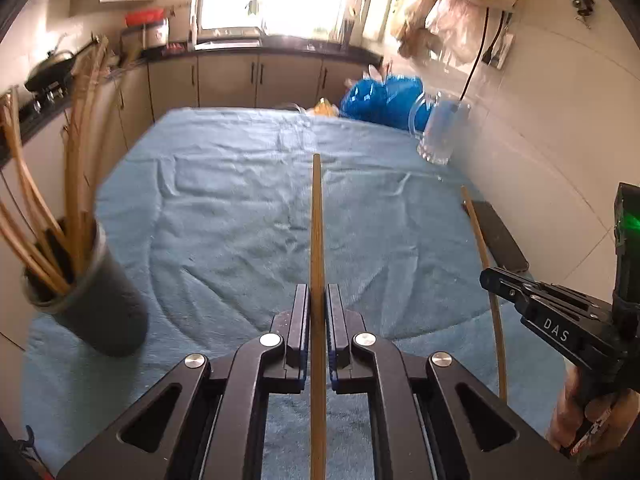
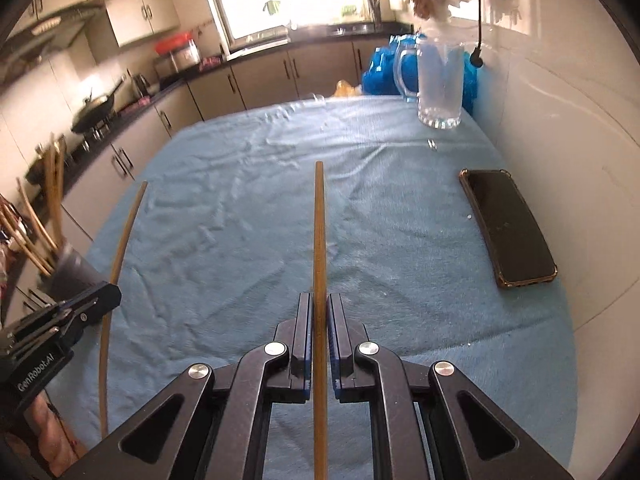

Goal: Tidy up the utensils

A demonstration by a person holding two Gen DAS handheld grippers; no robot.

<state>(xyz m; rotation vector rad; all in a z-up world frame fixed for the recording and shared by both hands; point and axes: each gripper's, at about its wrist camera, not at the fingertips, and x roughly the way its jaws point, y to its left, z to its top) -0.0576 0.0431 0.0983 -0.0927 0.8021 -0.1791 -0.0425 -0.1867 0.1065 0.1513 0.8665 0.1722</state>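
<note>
1. Chopsticks already sorted: a bundle of them stands upright in the dark cup (image 1: pixel 86 300) at the left edge of the table, leaning against its rim. The same cup shows at the far left of the right wrist view (image 2: pixel 74 270). This part of the job looks done.

2. Left gripper (image 1: pixel 318 320): jaws closed to a narrow gap on one chopstick (image 1: pixel 317 220), which runs straight forward between the pads and out over the blue cloth (image 1: pixel 240 200). It is held, not yet in the cup.

3. Right gripper (image 2: pixel 319 328): jaws likewise pinched on a second chopstick (image 2: pixel 319 232), pointing forward above the cloth. Also held, not yet delivered.

4. Loose chopsticks on the cloth: none visible in either view. The thin sticks seen beside each gripper in the other camera appear to be these same two.

5. Remaining, as a judgement: carry both held chopsticks left and drop them into the cup; the task seems close to its end.

6. Other items, not utensils: glass mug (image 2: pixel 440 80), phone (image 2: pixel 508 224), blue bag (image 1: pixel 380 100).
</note>
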